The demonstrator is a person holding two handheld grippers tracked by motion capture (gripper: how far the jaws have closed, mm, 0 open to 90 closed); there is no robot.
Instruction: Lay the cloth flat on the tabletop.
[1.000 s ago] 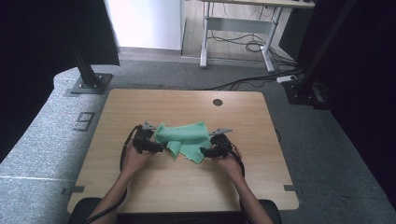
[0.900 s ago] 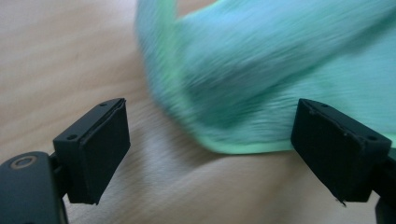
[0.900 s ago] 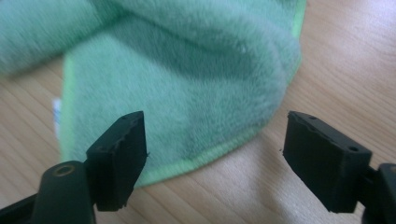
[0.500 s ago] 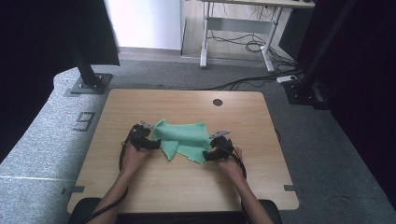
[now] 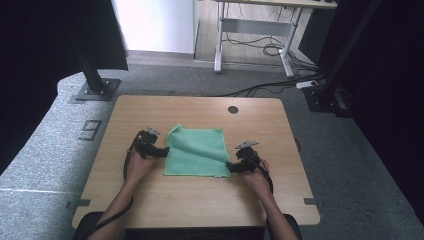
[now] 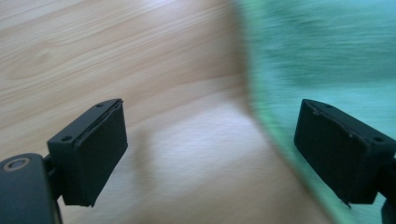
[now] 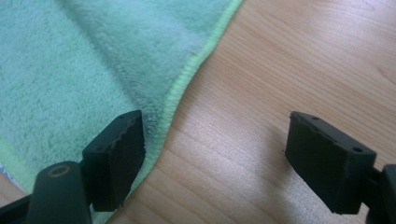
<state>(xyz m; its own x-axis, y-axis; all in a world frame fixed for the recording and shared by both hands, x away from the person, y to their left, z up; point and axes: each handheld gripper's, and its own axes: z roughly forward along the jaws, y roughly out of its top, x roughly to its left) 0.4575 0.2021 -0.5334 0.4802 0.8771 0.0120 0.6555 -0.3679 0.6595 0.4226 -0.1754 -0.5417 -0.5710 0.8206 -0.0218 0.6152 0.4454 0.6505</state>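
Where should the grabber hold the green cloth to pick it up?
Probably by a stitched corner. The green cloth lies flat on the table, so a jaw needs a free edge to slip under. The right gripper, jaws open, sits by the near right corner; come in low from the right there.

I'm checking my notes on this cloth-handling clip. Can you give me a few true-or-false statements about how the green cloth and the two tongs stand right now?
1. The green terry cloth lies spread flat on the light wooden table. True.
2. The left tongs are clamped shut on the cloth. False: their jaws stand open at its left edge.
3. The right tongs sit at the cloth's near right corner, jaws open. True.
4. The cloth covers the round dark hole in the tabletop. False: the hole lies bare, beyond the cloth.
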